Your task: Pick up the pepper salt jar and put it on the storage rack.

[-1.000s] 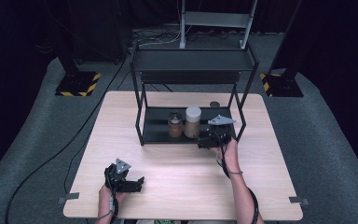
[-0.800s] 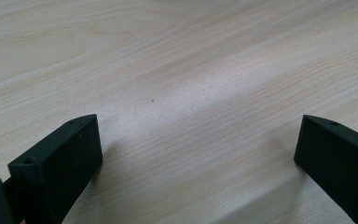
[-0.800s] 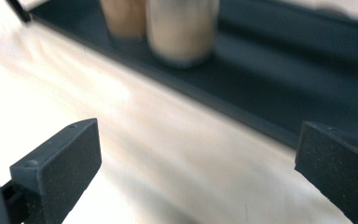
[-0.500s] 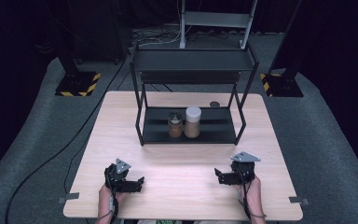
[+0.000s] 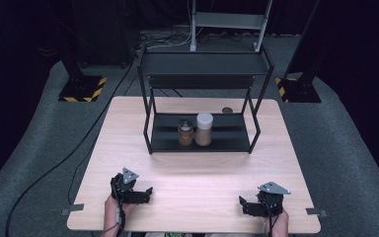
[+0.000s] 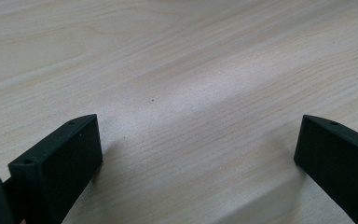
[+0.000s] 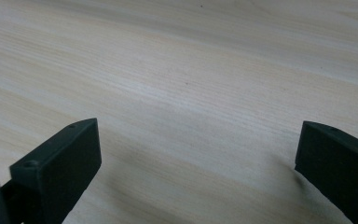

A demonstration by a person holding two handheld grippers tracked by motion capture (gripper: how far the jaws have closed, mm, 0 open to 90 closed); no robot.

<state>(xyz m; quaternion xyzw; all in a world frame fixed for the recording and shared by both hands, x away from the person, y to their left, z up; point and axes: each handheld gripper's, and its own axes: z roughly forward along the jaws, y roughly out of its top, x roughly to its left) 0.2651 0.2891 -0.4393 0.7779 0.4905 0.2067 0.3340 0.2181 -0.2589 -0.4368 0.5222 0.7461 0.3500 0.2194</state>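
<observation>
The left gripper (image 5: 148, 193) rests near the front left corner of the table (image 5: 197, 173), its jaws wide apart over bare wood; the right gripper (image 5: 243, 205) rests near the front right corner, its jaws likewise spread with nothing between them; farther back, well apart from both, a black rack (image 5: 201, 84) stands toward the rear edge; on its lower shelf a brown jar (image 5: 185, 132) and a white-lidded jar (image 5: 204, 129) stand upright just beside each other; any label writing is too small to read; a small dark lid (image 5: 227, 110) lies behind the rack.
</observation>
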